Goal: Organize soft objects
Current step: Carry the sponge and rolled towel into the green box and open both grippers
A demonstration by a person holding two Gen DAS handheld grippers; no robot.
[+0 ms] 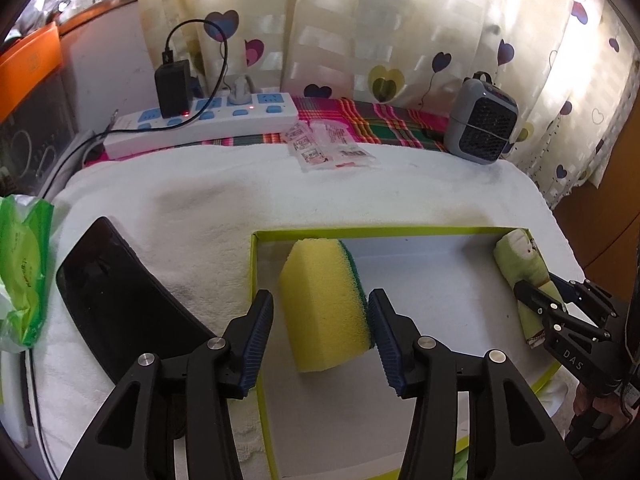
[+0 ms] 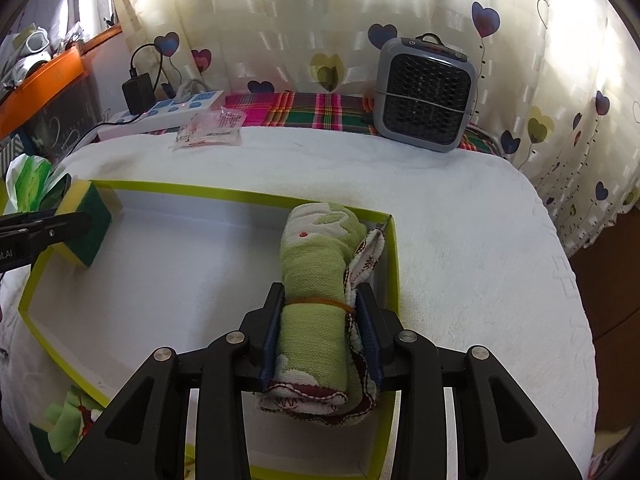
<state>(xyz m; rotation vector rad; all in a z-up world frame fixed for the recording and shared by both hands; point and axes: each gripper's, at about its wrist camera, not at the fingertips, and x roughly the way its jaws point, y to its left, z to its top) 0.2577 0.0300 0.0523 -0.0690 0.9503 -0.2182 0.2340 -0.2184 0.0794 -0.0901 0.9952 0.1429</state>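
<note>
Your left hand-held gripper [image 1: 320, 340] stands spread around the yellow-and-green sponge [image 1: 326, 304], which rests on edge inside the green-rimmed box [image 1: 360, 232] near its far left corner; the left pad is clear of the sponge, the right pad just beside its green face. Your right hand-held gripper [image 2: 320, 336] is pinching the rolled green towel [image 2: 320, 280], bound by a rubber band [image 2: 320, 301], along the box's right wall. The box sits on the white towel-covered worktop [image 2: 480, 240], a small grey fan [image 2: 426, 94] at the far edge
</note>
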